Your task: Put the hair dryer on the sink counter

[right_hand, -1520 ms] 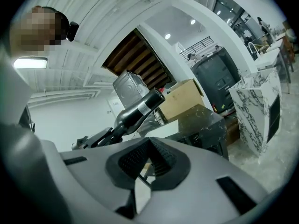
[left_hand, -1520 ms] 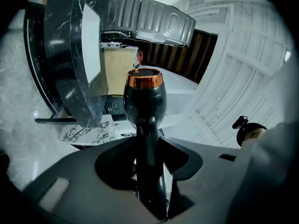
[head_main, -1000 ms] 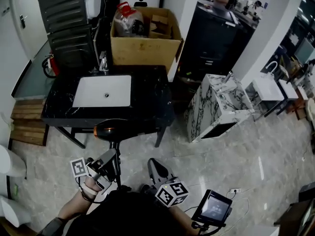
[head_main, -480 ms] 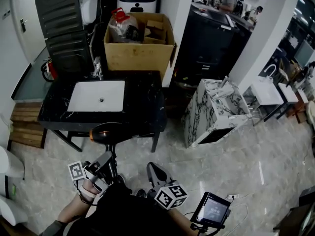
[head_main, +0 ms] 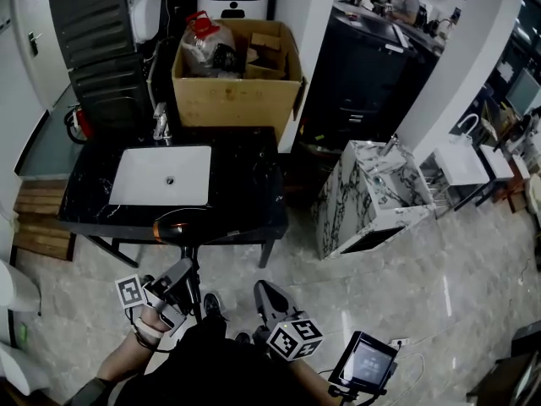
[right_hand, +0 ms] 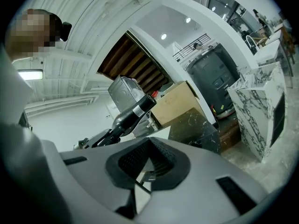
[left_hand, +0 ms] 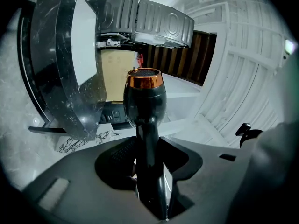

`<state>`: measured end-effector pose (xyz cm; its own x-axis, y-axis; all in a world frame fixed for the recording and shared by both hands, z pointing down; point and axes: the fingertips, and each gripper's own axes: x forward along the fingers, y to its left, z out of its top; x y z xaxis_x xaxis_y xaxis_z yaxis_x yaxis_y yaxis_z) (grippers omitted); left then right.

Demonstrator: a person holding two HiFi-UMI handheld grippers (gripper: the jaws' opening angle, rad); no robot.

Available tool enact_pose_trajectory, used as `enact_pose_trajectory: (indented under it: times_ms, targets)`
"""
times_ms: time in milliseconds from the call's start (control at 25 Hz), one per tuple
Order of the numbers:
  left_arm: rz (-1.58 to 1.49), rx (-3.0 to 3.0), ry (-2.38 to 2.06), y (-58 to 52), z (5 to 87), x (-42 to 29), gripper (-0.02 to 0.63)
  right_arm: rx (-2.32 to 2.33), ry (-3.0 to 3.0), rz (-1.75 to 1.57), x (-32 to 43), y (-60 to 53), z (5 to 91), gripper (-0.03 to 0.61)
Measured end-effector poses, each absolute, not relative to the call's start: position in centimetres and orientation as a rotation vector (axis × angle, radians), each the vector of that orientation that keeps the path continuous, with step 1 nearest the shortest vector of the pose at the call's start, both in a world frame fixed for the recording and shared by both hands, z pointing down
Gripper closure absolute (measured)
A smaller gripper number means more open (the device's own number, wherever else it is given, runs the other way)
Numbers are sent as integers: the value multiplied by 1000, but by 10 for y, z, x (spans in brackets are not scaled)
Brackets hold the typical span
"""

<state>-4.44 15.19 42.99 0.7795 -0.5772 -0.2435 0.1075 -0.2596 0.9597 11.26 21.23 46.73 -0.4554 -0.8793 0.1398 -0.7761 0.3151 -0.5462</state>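
A black hair dryer (head_main: 184, 226) with a copper-coloured nozzle ring stands upright by its handle in my left gripper (head_main: 188, 271). In the head view its head overlaps the front edge of the black sink counter (head_main: 245, 184), well above the floor. The left gripper view shows the hair dryer (left_hand: 145, 97) rising from between the jaws of my left gripper (left_hand: 150, 164), which is shut on the handle. My right gripper (head_main: 264, 288) hangs a little to the right, over the floor, shut and holding nothing. The right gripper view shows the hair dryer (right_hand: 135, 111) beyond my right gripper (right_hand: 145, 169).
A white basin (head_main: 161, 176) is set in the counter's left half, with a tap (head_main: 159, 125) behind it. An open cardboard box (head_main: 237, 70) stands at the back. A marble-patterned cabinet (head_main: 372, 197) sits to the right on the tiled floor. A small screen (head_main: 368, 360) is by my right arm.
The counter has slid slightly left and lower in the head view. The hair dryer stays held upright in the left gripper, and the right gripper has barely moved.
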Motion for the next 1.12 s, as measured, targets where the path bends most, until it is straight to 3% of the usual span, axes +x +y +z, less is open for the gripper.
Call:
enact_pose_trajectory:
  times_ms: [560, 1120]
  targets:
    - [-648, 1721, -316, 17, 430, -66, 454, -1596, 2369, -859, 86, 86, 467, 583]
    - [-588, 1728, -274, -24, 450, -92, 454, -1690, 2335, -906, 58, 47, 475, 583]
